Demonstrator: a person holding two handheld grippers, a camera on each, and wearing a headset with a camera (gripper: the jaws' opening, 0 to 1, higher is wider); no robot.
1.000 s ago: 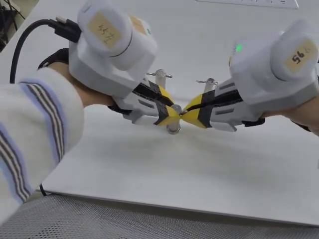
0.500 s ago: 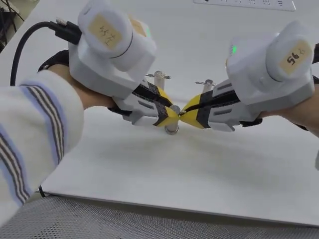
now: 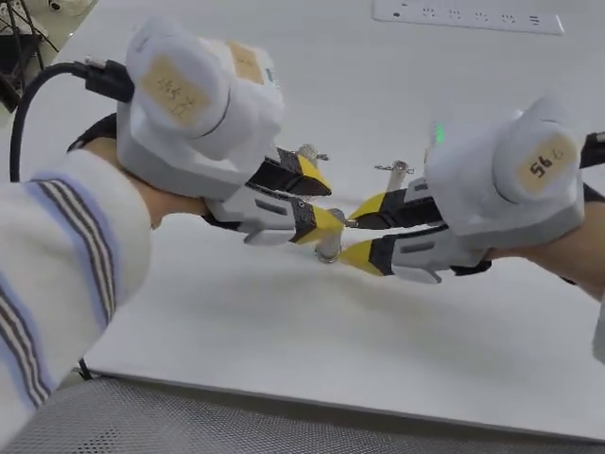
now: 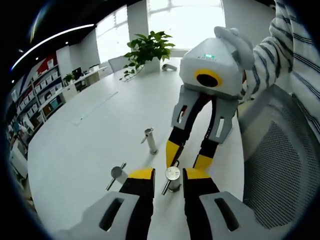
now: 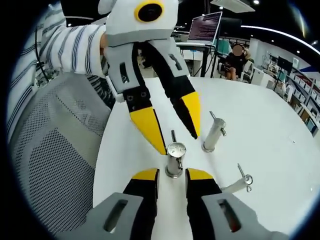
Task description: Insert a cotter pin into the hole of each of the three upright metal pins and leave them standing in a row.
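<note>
Three upright metal pins stand on the white table. The near pin has a thin cotter pin sticking out of it. It stands between the open jaws of my left gripper and, from the other side, my right gripper. Neither gripper holds anything. Two far pins each carry a cotter pin. They are also in the gripper views: one pin, the other.
A black cable runs from the left gripper off the table's left side. A power strip lies at the table's far edge. A grey mesh chair is at the near edge. The person's striped sleeve is at the left.
Both grippers' jaws, shut together at the near pin before, now stand open around it. The head camera has shifted slightly.
</note>
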